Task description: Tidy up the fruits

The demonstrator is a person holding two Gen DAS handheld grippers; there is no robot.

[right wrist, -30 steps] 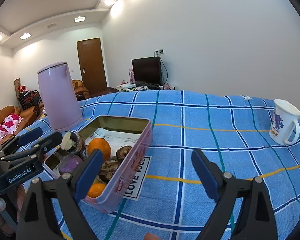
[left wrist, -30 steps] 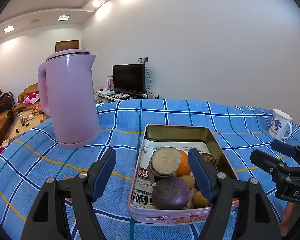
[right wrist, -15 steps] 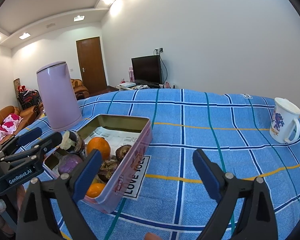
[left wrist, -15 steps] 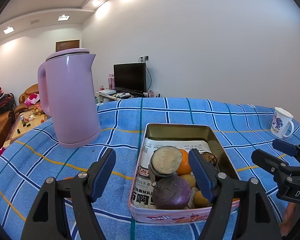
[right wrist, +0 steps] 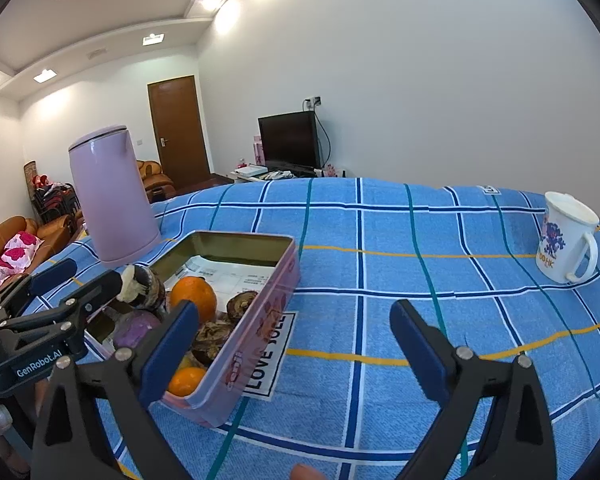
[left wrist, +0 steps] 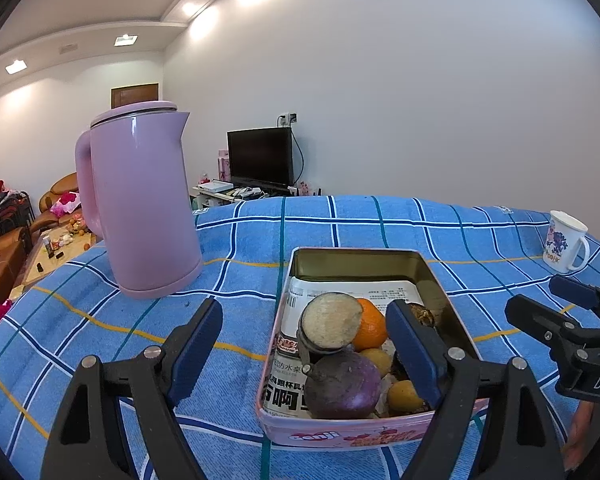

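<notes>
Fruit heaped in near end of tin (left wrist: 364,436): orange (left wrist: 369,330), purple fruit (left wrist: 342,385), cut one (left wrist: 331,326) on top. Tin on blue checked counter (right wrist: 380,280). Kettle (left wrist: 140,204) to tin's left, mug (right wrist: 566,248) far right. Left hand-held gripper (left wrist: 306,354) wide, jaws just been opening, nothing gripped. Right hand-held gripper (right wrist: 294,354) likewise wide, opening, empty.

The right gripper (right wrist: 294,346) hung over the checked blue cloth (right wrist: 400,280), its jaws just widened, nothing between them. At nine o'clock sat the pink tin (right wrist: 256,320) — an orange (right wrist: 193,296) inside — with the lilac kettle (right wrist: 110,196) at ten, the white mug (right wrist: 566,248) at two.
</notes>
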